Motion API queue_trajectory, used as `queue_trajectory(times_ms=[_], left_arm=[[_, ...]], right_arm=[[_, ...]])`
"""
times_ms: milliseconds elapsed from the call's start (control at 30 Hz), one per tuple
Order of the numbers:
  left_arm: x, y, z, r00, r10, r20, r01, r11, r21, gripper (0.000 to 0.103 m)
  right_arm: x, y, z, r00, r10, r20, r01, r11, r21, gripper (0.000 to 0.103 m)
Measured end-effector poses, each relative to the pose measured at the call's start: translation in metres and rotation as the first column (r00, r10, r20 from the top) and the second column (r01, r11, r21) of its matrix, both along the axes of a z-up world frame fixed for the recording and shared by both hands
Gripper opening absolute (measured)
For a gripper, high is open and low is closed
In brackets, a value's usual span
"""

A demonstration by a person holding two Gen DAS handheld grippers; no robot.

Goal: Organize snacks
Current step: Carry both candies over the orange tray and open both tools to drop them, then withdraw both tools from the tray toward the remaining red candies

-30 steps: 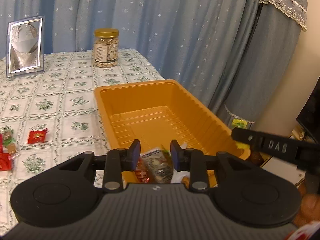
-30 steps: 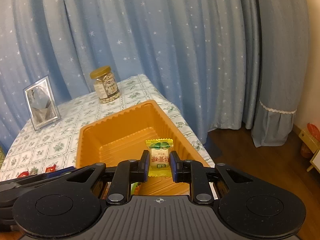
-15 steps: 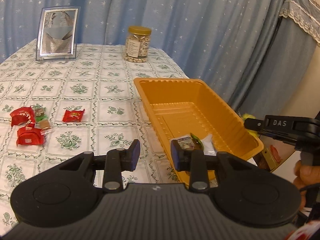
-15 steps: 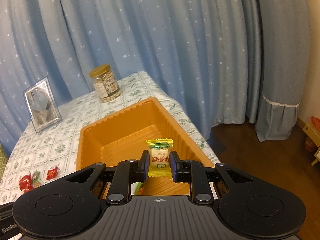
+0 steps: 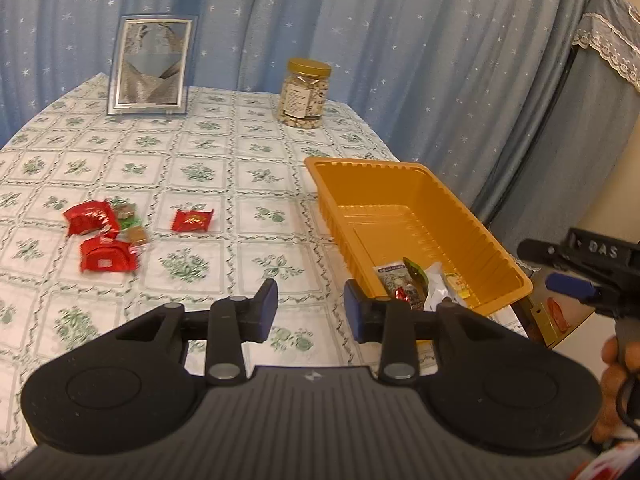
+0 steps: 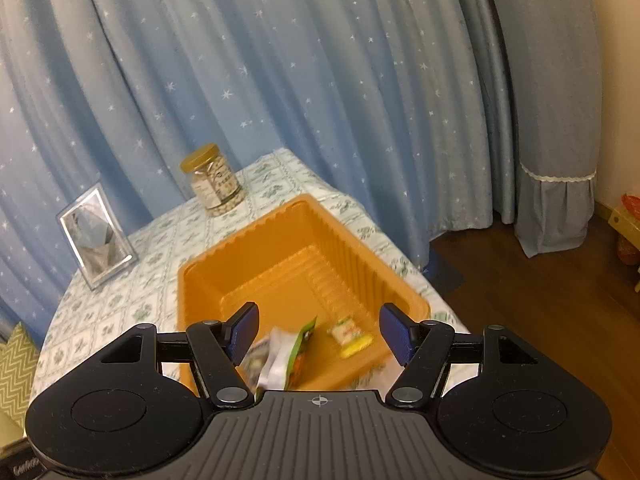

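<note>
An orange tray (image 5: 472, 236) (image 6: 224, 272) sits at the table's right edge with several snack packets (image 5: 408, 284) at its near end. A small yellow candy (image 6: 349, 334) lies in it beside a green and white packet (image 6: 294, 350). My right gripper (image 6: 318, 332) is open and empty above the tray's near end. My left gripper (image 5: 310, 306) is open and empty over the tablecloth left of the tray. Several red snack packets (image 5: 106, 254) and a lone red one (image 5: 192, 220) lie on the cloth at the left.
A jar of nuts (image 5: 306, 94) (image 6: 212, 184) and a silver picture frame (image 5: 150, 66) (image 6: 96, 236) stand at the back of the table (image 5: 240, 184). Blue curtains hang behind. The table edge and wooden floor (image 6: 540, 300) lie to the right.
My right gripper opened and the yellow candy dropped into the tray. My left gripper swung left away from the tray, bringing the red packets into view.
</note>
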State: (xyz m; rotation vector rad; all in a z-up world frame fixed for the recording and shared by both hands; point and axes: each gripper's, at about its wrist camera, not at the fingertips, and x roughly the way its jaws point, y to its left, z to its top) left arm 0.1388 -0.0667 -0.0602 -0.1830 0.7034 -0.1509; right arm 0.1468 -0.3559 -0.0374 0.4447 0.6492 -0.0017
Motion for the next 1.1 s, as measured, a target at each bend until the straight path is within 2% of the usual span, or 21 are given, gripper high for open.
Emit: queue_trajectory(times_ms=[200,433,733,1100], left_arm=[[-0.020,0.013,0.009,1.000,0.020,-0.009,-0.020,1.000,0.007,0.034],[-0.043,0.030,0.018,0.999,0.052,-0.013,-0.051,0.999,0.017,0.042],[-0.058,0.053,0.020,0.995,0.096,-0.021,-0.095,0.995,0.022,0.047],[-0.062,0.079,0.019,0.988,0.152,-0.018,-0.152,0.988,0.006,0.049]], right_arm=[[-0.030,0.027,0.014,0.999,0.042,0.013,-0.041,0.999,-0.015,0.067],[-0.053,0.061,0.025,0.995,0.096,0.035,-0.094,0.994,-0.060,0.067],[-0.059,0.093,0.029,0.984,0.173,0.036,-0.169,0.982,-0.086,0.067],[-0.060,0.109,0.028,0.979,0.202,0.027,-0.198,0.975,-0.102,0.067]])
